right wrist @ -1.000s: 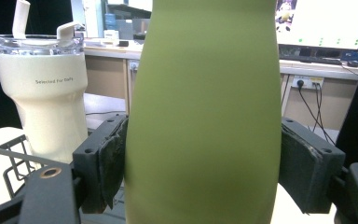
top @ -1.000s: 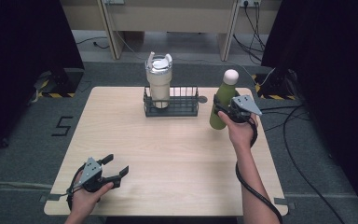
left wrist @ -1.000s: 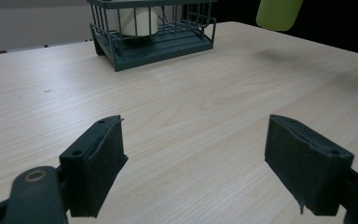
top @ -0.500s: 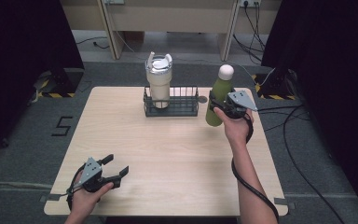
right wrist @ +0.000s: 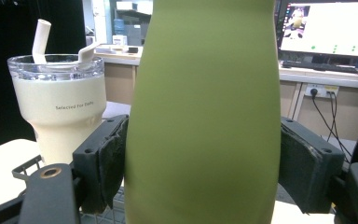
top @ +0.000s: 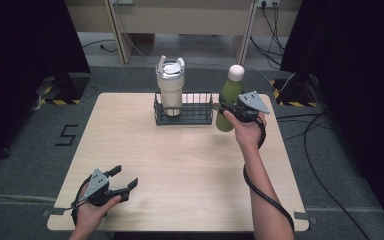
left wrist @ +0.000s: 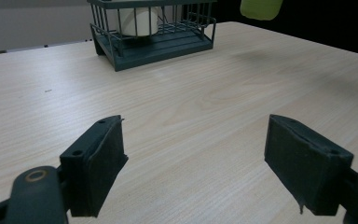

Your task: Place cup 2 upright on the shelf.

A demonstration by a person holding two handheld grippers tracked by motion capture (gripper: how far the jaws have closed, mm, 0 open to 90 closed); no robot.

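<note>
A green bottle (top: 228, 100) with a pale cap hangs upright just off the right end of a dark wire basket (top: 195, 117). My right gripper (top: 226, 111) is shut on its body. In the right gripper view both pads press the bottle (right wrist: 205, 112) and my right gripper (right wrist: 203, 172) holds it level. A cream tumbler (top: 170, 87) with a clear lid and straw stands in the basket's left part, also seen as the tumbler (right wrist: 58, 112). My left gripper (top: 125, 176) rests open at the table's front left; in its own view, nothing lies between the jaws of the left gripper (left wrist: 193, 158).
The light wooden table (top: 180, 165) has bare room between the basket and the front edge. The basket (left wrist: 158, 44) stands at the back centre. Black curtains flank both sides. Cables lie on the floor at the right, and desks stand behind the table.
My right gripper has carried the green bottle leftward and slightly up, closer to the basket's right end. The left gripper has stayed put.
</note>
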